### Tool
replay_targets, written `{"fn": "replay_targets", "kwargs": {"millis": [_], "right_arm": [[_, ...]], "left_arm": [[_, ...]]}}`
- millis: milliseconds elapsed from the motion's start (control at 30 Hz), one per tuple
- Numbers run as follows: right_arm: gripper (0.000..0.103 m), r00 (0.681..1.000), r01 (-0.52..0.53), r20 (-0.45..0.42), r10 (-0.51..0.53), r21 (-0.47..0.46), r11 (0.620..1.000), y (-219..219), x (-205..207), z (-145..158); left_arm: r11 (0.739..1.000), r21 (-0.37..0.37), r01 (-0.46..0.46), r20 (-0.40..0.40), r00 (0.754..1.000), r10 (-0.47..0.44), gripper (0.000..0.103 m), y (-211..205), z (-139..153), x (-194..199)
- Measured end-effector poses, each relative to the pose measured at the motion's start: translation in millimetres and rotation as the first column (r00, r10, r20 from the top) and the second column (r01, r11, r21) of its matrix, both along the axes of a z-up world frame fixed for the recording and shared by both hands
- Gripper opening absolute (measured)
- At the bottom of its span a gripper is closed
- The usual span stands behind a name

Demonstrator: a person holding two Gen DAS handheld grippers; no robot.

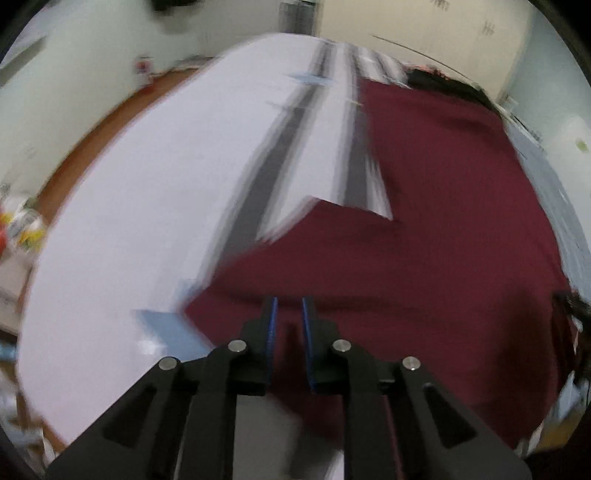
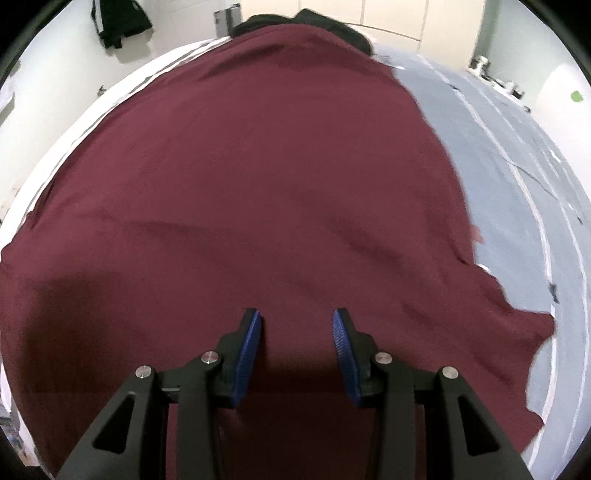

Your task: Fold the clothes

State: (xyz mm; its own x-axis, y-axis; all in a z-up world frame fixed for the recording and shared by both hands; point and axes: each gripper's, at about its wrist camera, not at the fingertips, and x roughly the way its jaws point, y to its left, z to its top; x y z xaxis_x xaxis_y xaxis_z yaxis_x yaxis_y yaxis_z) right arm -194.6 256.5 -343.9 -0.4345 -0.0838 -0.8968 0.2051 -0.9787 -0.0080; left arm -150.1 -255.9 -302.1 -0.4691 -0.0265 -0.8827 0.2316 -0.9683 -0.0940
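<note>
The maroon garment (image 2: pixel 258 184) lies spread on the bed (image 1: pixel 129 221). The left gripper (image 1: pixel 289 306) has jaws clenched on a fold near its 9 o'clock edge (blurred); the right gripper (image 2: pixel 297 321), released, hovers above mid-cloth.

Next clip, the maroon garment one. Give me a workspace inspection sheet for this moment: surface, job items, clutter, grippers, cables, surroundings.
Surface: bed with a white cover striped in grey; a grey-blue sheet on the other side.
Job's things: maroon garment spread wide, lightly wrinkled; its near right edge is ragged.
Clutter: dark clothing at the far end of the bed.
Grippers: left gripper nearly shut with a fold of maroon cloth between its pads; right gripper open over the cloth, holding nothing.
Cables: nothing seen.
Surroundings: pale walls, a black item hanging on one, brown floor; left view is blurred.
</note>
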Motion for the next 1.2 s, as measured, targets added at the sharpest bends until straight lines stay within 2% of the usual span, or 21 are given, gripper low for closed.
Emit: {"fn": "replay_targets", "kwargs": {"millis": [33,100,200,267,367,400,467,500,533,600,667,767,867,933,1033,1200], "right_arm": [[0.037,1.000,0.017,-0.006,-0.017,0.000,1.000,9.0,3.8,3.2],[0.037,0.999,0.048,-0.018,-0.048,0.004,0.999,24.8,9.4,8.7],[0.039,0.994,0.106,-0.039,-0.105,0.024,0.994,60.1,19.4,15.9],[0.044,0.986,0.161,-0.040,-0.159,0.040,0.986,89.5,22.9,15.1],[0.045,0.966,0.258,-0.016,-0.257,0.059,0.964,142.5,27.0,2.3],[0.045,0.955,0.295,-0.001,-0.296,0.071,0.953,162.8,26.0,-6.6],[0.046,0.932,0.357,0.028,-0.360,0.088,0.930,205.5,31.7,-22.4],[0.055,0.928,0.370,0.029,-0.372,0.050,0.928,224.8,36.5,-25.4],[0.057,0.925,0.378,0.023,-0.379,0.036,0.925,235.0,37.1,-24.8],[0.057,0.923,0.383,0.013,-0.384,0.042,0.923,243.7,35.5,-19.6],[0.057,0.939,0.343,-0.017,-0.344,-0.030,0.939,241.2,33.0,-5.1],[0.059,0.958,0.267,-0.080,-0.274,-0.085,0.960,223.5,21.8,13.6],[0.059,0.973,0.197,-0.103,-0.208,-0.113,0.974,201.4,4.6,16.7],[0.059,0.980,0.175,-0.080,-0.183,-0.094,0.980,187.8,-7.7,5.8],[0.053,0.983,0.180,-0.022,-0.181,-0.052,0.982,190.2,-29.7,-22.7],[0.050,0.950,0.301,-0.091,-0.299,0.007,0.954,224.7,-42.4,-17.2]], "left_arm": [[1.000,0.005,0.025,0.018,1.000,-0.025,0.012,22.3,-11.7,-13.1],[0.999,0.018,0.045,0.049,0.998,-0.045,0.012,37.6,-28.4,-14.0],[0.996,-0.075,0.056,0.120,0.992,-0.047,0.013,54.6,-61.7,0.0],[0.996,-0.084,0.022,0.090,0.996,-0.014,0.013,55.1,-61.7,3.1],[0.992,-0.118,-0.051,0.127,0.990,0.066,0.014,55.6,-54.6,-4.0],[0.985,-0.149,-0.089,0.136,0.985,0.110,0.014,55.0,-49.9,-5.7],[0.974,-0.178,-0.136,0.122,0.980,0.160,0.014,53.5,-40.8,-6.6],[0.970,-0.190,-0.152,0.112,0.978,0.175,0.014,54.2,-35.7,-7.3],[0.965,-0.202,-0.167,0.102,0.977,0.190,0.014,55.0,-30.6,-8.1],[0.960,-0.209,-0.185,0.063,0.977,0.202,0.015,62.7,-15.9,-11.2],[0.961,-0.212,-0.177,0.037,0.981,0.189,0.017,81.1,-4.4,-15.5],[0.971,-0.192,-0.140,0.013,0.989,0.145,0.020,103.5,5.5,-31.8],[0.978,-0.189,-0.086,0.005,0.996,0.088,0.022,126.7,8.4,-47.8],[0.981,-0.185,-0.054,0.004,0.998,0.056,0.022,139.4,8.4,-57.8],[0.981,-0.193,-0.027,0.011,1.000,0.029,0.023,145.7,10.6,-63.9],[0.979,-0.200,-0.048,0.020,0.998,0.053,0.023,129.1,12.9,-46.7]]}}
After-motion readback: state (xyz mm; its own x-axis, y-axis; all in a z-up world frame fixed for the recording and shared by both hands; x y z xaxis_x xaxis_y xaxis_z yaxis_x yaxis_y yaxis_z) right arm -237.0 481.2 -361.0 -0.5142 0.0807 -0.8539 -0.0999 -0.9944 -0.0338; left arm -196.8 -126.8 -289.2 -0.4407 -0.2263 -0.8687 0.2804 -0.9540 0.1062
